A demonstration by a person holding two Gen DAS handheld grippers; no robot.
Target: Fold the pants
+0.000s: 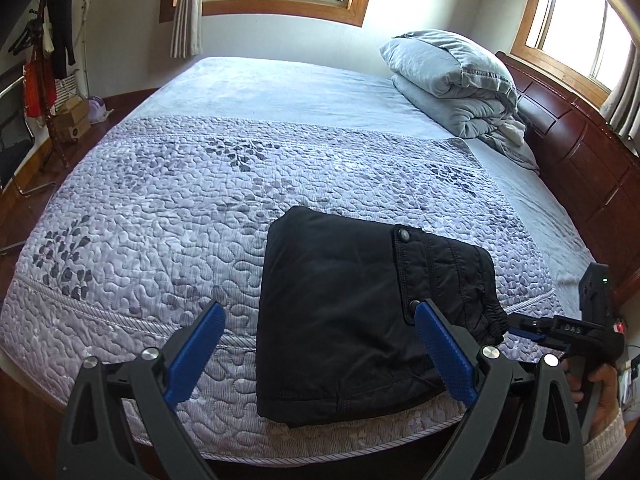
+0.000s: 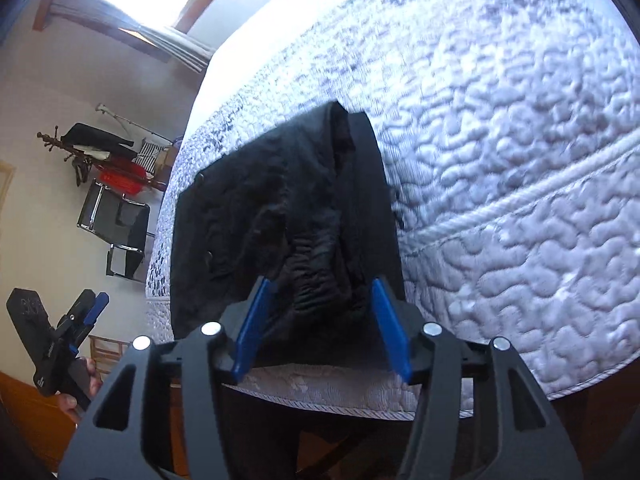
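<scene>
Quilted bed point(image 1: 160, 220) | folded pants point(image 1: 340, 320) waistband toward right tool point(image 2: 320, 328), long axis front-back | both tools' fingers apart, left tool point(image 1: 320, 348)

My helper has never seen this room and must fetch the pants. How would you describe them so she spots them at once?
Start at the big bed with the lilac quilted cover. The pants lie folded near its front edge, far from the grey pillows by the headboard. They are the only black thing on the bed, a compact bundle with snap buttons showing.
</scene>
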